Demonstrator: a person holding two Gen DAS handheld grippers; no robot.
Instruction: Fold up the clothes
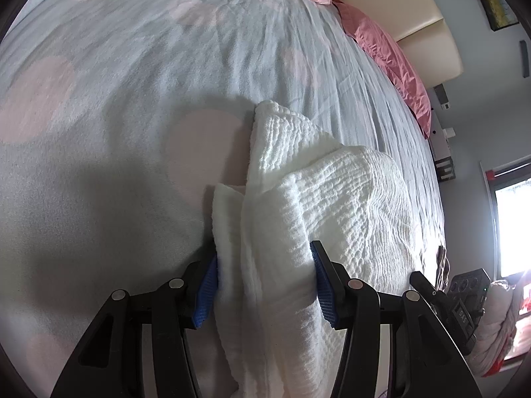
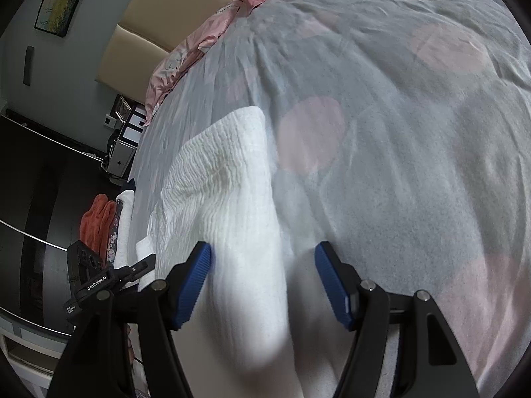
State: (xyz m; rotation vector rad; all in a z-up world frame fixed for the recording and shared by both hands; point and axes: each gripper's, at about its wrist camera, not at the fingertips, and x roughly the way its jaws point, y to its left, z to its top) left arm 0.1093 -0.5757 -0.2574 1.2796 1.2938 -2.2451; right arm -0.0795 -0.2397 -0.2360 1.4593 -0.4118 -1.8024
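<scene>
A white textured garment [image 1: 332,192] lies bunched on a pale blue bedspread with pink dots [image 1: 116,99]. My left gripper [image 1: 265,282] has its blue pads wide apart, with a thick fold of the garment filling the gap between them. In the right wrist view the same white garment [image 2: 225,182] runs from the bed down between the fingers. My right gripper [image 2: 264,282] is open, its left pad [image 2: 195,282] against the cloth and its right pad clear of it. The other gripper shows at the left edge of that view [image 2: 99,282].
The bedspread [image 2: 415,165] covers most of both views. Pink pillows [image 1: 388,53] and a beige headboard [image 1: 398,6] lie at the bed's head. Orange and white folded clothes [image 2: 106,225] sit at the bed's edge. A window [image 1: 511,225] is bright on the right.
</scene>
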